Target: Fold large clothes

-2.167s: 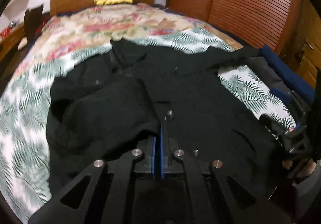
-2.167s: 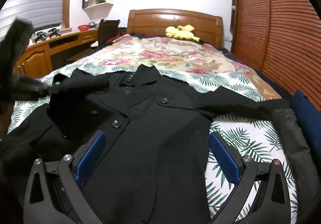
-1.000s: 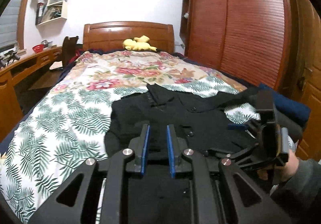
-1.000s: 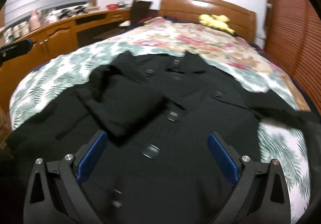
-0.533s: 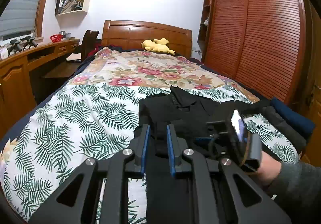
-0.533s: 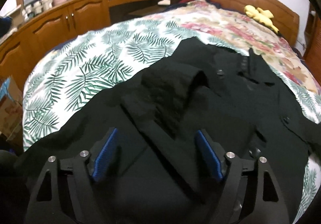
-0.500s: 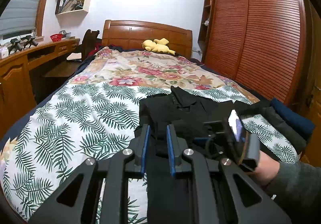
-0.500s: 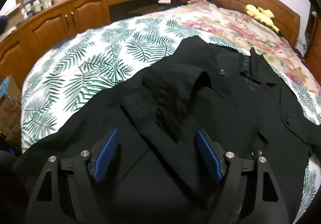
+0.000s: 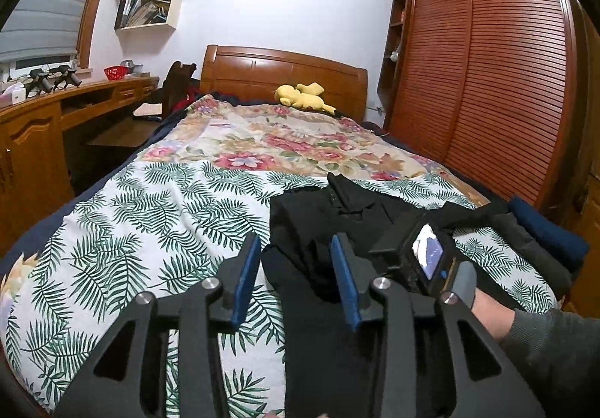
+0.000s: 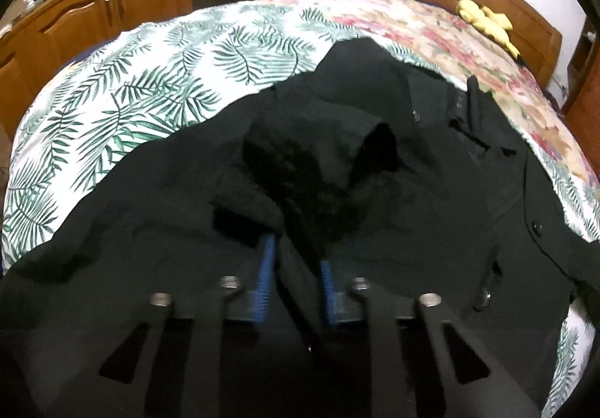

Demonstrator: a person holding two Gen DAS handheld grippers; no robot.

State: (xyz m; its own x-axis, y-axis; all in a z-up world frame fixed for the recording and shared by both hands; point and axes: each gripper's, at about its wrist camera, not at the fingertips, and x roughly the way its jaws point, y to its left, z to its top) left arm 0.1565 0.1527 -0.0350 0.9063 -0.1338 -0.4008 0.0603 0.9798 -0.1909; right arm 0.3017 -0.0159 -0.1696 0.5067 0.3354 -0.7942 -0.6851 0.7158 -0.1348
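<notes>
A black button-front coat (image 10: 431, 170) lies spread on the leaf-print bedspread (image 10: 150, 88), one sleeve (image 10: 318, 155) folded over its front. In the right wrist view my right gripper (image 10: 296, 260) points down at the coat; its jaws are closing and the blue pads (image 10: 265, 268) pinch a ridge of black cloth below the folded sleeve. In the left wrist view my left gripper (image 9: 294, 245) hovers over the coat's (image 9: 337, 223) left edge; its jaws are opening and nothing is pressed between them. A hand in a grey sleeve (image 9: 525, 328) holds the right tool beside it.
Folded dark clothes (image 9: 543, 241) sit at the bed's right edge, by a slatted wooden wardrobe (image 9: 506, 99). A yellow plush toy (image 9: 300, 97) lies near the headboard (image 9: 281, 69). A wooden desk (image 9: 56, 110) and a chair (image 9: 180, 80) run along the left side.
My right jaws went from wide apart to pinched on the coat's cloth. My left jaws, nearly shut before, have spread apart. Both hands have stayed about where they were half a second ago.
</notes>
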